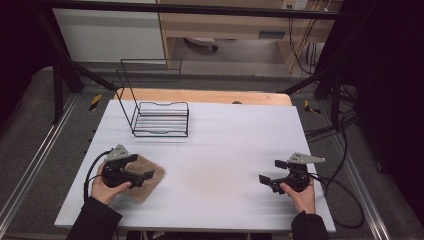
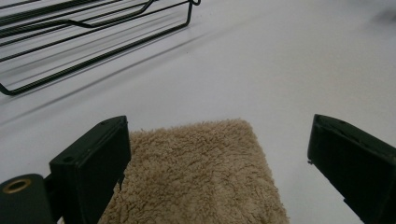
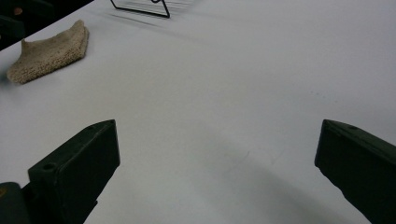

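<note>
A folded beige terry cloth (image 1: 145, 178) lies flat near the front left corner of the white table (image 1: 225, 150), directly beneath the left tool (image 1: 145, 170), whose jaws stand spread wide with nothing pinched between them. In the left gripper view the cloth (image 2: 196, 172) sits between the two black jaws, its near part touching the left jaw, its far edge square to the tool. The cloth looks light, soft and limp; it would likely sag and unfold if lifted by one corner, so a grip across the thick folded edge seems the safest hold. The right tool (image 1: 270, 172) rests well apart at the front right of the table, its jaws also spread and empty. A black wire rack (image 1: 160, 117) stands upright toward the back left of the table, beyond the cloth. The bare table surface lies between cloth and rack, and nothing appears to block that way.
</note>
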### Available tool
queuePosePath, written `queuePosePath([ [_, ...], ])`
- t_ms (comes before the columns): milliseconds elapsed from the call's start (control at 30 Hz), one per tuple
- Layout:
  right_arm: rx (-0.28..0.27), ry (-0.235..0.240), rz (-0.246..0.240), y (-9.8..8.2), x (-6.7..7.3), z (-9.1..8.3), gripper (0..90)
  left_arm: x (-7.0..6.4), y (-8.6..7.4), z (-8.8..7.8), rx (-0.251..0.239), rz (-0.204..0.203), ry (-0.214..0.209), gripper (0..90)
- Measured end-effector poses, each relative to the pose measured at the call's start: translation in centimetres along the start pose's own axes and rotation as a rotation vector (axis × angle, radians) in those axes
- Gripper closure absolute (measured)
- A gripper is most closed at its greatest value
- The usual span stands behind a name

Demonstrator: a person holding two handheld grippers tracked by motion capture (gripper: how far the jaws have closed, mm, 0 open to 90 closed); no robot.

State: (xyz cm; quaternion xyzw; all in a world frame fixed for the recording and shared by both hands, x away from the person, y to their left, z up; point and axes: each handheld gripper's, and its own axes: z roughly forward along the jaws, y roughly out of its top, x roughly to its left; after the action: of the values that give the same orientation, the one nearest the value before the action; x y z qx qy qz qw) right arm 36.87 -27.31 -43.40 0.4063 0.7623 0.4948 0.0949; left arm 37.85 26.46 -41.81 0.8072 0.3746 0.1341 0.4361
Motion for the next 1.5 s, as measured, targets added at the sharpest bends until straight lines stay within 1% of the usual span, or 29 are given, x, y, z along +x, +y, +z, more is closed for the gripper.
queuePosePath([
  [167,0.0,-0.001,0.001,0.0,0.0,-0.1,0.5,-0.2,0.2,0.1,0.001,-0.003,0.007,7.7],
  [300,0.001,-0.002,0.001,0.0,0.0,-0.1,0.5,-0.7,0.4,0.1,0.008,-0.001,0.009,9.2],
  [467,0.01,-0.005,0.004,-0.1,0.1,0.0,0.5,-1.7,0.8,0.5,0.021,-0.006,0.015,15.7],
  [500,0.014,-0.007,0.002,0.0,0.1,0.0,0.5,-1.7,0.8,0.5,0.021,-0.006,0.015,17.2],
  [567,0.016,-0.007,0.0,0.0,0.1,0.0,0.5,-2.1,0.8,0.7,0.038,-0.001,0.02,18.8],
  [633,0.015,-0.008,0.002,-0.1,0.1,0.0,0.5,-2.4,0.8,1.0,0.053,0.01,0.031,23.4],
  [667,0.017,-0.008,0.0,-0.1,0.1,0.1,0.5,-2.6,0.8,1.2,0.061,0.008,0.028,26.0],
  [700,0.019,-0.01,0.005,-0.1,0.1,0.1,0.5,-2.7,0.7,1.3,0.066,0.008,0.027,33.2],
  [733,0.019,-0.01,0.002,-0.1,0.1,0.1,0.6,-2.8,0.7,1.5,0.072,0.006,0.028,37.1],
  [767,0.019,-0.01,0.002,-0.1,0.1,0.1,0.6,-2.9,0.6,1.6,0.082,0.01,0.033,37.1],
  [800,0.022,-0.01,0.002,-0.1,0.1,0.1,0.6,-3.0,0.6,1.8,0.091,0.011,0.03,44.9],
  [833,0.023,-0.01,-0.001,-0.1,0.1,0.2,0.6,-3.2,0.6,2.0,0.103,0.012,0.025,47.2],
  [900,0.023,-0.011,0.0,-0.1,0.1,0.2,0.5,-3.4,0.5,2.4,0.125,0.014,0.034,51.9],
  [1067,0.024,-0.012,-0.002,-0.1,0.1,0.2,0.6,-3.7,0.2,3.2,0.169,0.018,0.052,59.8],
  [1167,0.026,-0.012,-0.002,-0.1,0.1,0.2,0.5,-3.7,0.1,3.6,0.174,0.007,0.054,61.5],
  [1200,0.027,-0.012,-0.002,-0.1,0.1,0.2,0.5,-3.7,0.0,3.8,0.178,0.005,0.058,63.8],
  [1267,0.026,-0.013,-0.002,-0.1,0.1,0.2,0.6,-3.7,-0.1,4.1,0.188,0.003,0.071,65.1],
  [1333,0.025,-0.013,-0.001,-0.1,0.1,0.2,0.5,-3.7,-0.1,4.2,0.194,-0.004,0.078,68.4],
  [1367,0.025,-0.013,-0.001,-0.1,0.1,0.2,0.5,-3.7,-0.1,4.2,0.201,-0.001,0.084,68.4],
  [1400,0.026,-0.013,-0.001,-0.1,0.1,0.2,0.5,-3.8,-0.1,4.3,0.203,-0.001,0.093,71.5],
  [1500,0.025,-0.013,0.001,-0.1,0.1,0.2,0.6,-3.8,-0.1,4.4,0.214,-0.002,0.108,75.1],
])
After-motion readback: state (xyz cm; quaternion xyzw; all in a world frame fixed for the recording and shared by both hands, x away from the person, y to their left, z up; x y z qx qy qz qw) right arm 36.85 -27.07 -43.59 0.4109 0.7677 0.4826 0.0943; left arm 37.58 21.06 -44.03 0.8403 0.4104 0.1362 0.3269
